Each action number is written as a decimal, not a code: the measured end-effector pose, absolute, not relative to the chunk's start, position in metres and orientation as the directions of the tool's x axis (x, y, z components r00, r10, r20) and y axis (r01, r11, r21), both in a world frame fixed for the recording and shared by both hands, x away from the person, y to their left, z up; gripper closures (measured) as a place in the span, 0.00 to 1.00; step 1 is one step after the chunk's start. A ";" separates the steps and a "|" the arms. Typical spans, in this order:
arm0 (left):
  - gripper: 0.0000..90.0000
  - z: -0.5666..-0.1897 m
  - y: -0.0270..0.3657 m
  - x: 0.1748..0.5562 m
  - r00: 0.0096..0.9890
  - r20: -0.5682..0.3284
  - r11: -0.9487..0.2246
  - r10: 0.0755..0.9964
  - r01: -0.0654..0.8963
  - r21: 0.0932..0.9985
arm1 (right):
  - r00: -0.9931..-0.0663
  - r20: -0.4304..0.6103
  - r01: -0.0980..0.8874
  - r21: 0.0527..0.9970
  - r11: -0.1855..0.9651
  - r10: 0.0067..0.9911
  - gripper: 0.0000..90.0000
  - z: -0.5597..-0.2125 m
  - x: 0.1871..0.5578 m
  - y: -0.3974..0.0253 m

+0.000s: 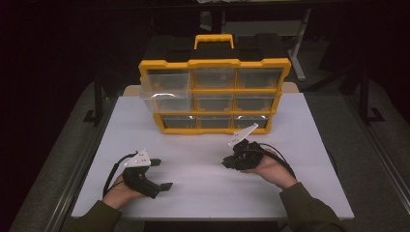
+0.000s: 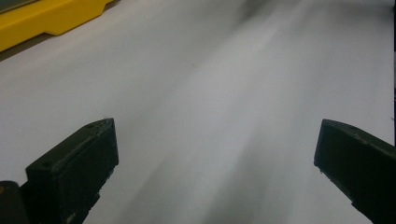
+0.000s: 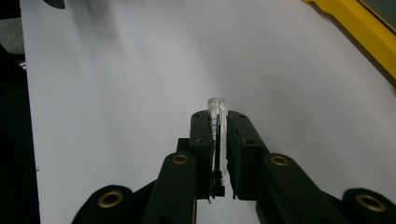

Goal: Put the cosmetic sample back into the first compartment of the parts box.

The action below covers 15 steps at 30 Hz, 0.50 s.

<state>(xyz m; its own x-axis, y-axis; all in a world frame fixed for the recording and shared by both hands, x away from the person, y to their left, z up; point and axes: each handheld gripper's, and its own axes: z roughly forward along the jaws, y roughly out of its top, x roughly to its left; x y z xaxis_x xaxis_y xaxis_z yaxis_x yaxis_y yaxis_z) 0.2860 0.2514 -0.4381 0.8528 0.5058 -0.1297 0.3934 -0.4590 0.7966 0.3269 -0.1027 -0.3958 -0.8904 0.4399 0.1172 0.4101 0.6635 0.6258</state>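
Fingers (image 3: 243,140) of right gripper (image 3: 218,122) pinch a clear pen (image 3: 217,116); left gripper (image 2: 215,154) gapes empty; best keep it level nearing far organizer (image 1: 215,96).

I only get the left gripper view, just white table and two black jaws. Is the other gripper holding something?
Observer: Yes. The right gripper is shut on a small clear tube.
Operator: What's that yellow bit in my corner?
Observer: It's the bottom of a yellow drawer box with clear drawers, standing at the far side of the table.
Operator: Are all the drawers shut?
Observer: No. The top left drawer sticks out toward the person.
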 end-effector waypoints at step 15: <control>0.00 -0.438 0.252 0.286 0.855 -0.129 -0.461 0.502 0.391 0.797 | -0.898 0.115 0.399 0.620 0.676 0.424 0.89 -0.381 0.332 -0.102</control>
